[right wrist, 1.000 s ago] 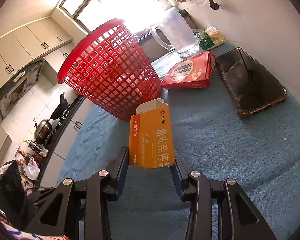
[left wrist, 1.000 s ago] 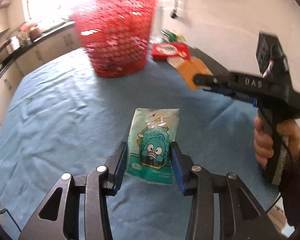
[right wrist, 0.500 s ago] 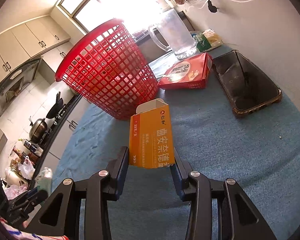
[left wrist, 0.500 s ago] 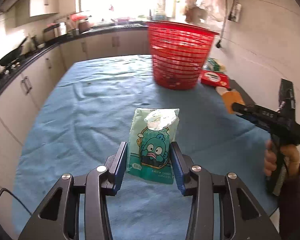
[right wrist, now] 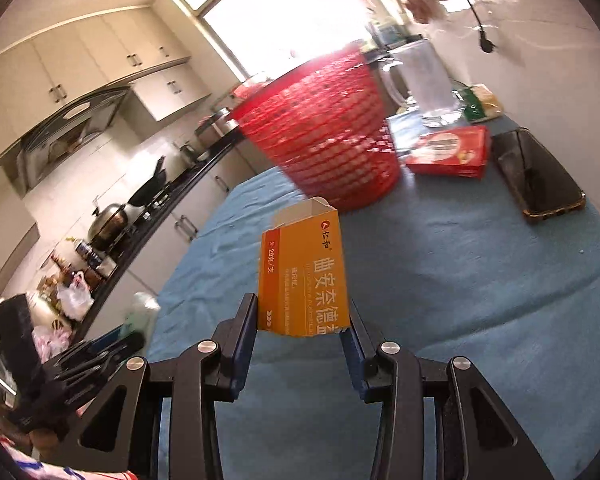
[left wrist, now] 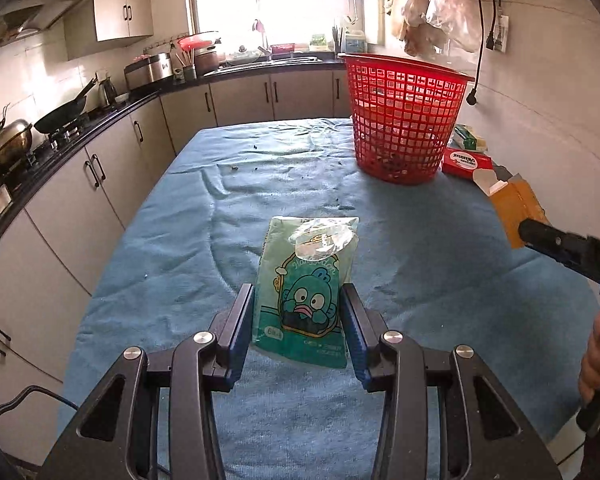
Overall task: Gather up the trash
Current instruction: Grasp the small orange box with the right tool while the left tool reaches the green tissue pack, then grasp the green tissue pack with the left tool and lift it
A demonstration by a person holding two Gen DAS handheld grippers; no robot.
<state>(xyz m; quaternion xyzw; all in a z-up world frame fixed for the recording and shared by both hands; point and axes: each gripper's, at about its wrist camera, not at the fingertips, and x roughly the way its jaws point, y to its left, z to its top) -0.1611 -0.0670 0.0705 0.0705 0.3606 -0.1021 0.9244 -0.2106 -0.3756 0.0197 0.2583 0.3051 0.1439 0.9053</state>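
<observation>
My left gripper (left wrist: 298, 316) is shut on a green cartoon snack packet (left wrist: 306, 292) and holds it above the blue tablecloth (left wrist: 204, 240). My right gripper (right wrist: 302, 322) is shut on an orange medicine box (right wrist: 306, 276) with an open top flap, held above the cloth. The red mesh basket (left wrist: 404, 116) stands at the far right of the table; it also shows in the right wrist view (right wrist: 320, 132), blurred. The right gripper with its orange box (left wrist: 516, 208) shows at the right edge of the left wrist view.
A red flat box (right wrist: 448, 152), a dark phone (right wrist: 538, 174), a clear jug (right wrist: 424, 80) and a green packet (right wrist: 478, 106) lie near the wall behind the basket. Crumbs dot the far cloth (left wrist: 260, 164). Kitchen counters (left wrist: 80, 120) run along the left.
Both grippers have lifted and pulled back from the basket with their loads still held. The basket now looks farther away in both views.
</observation>
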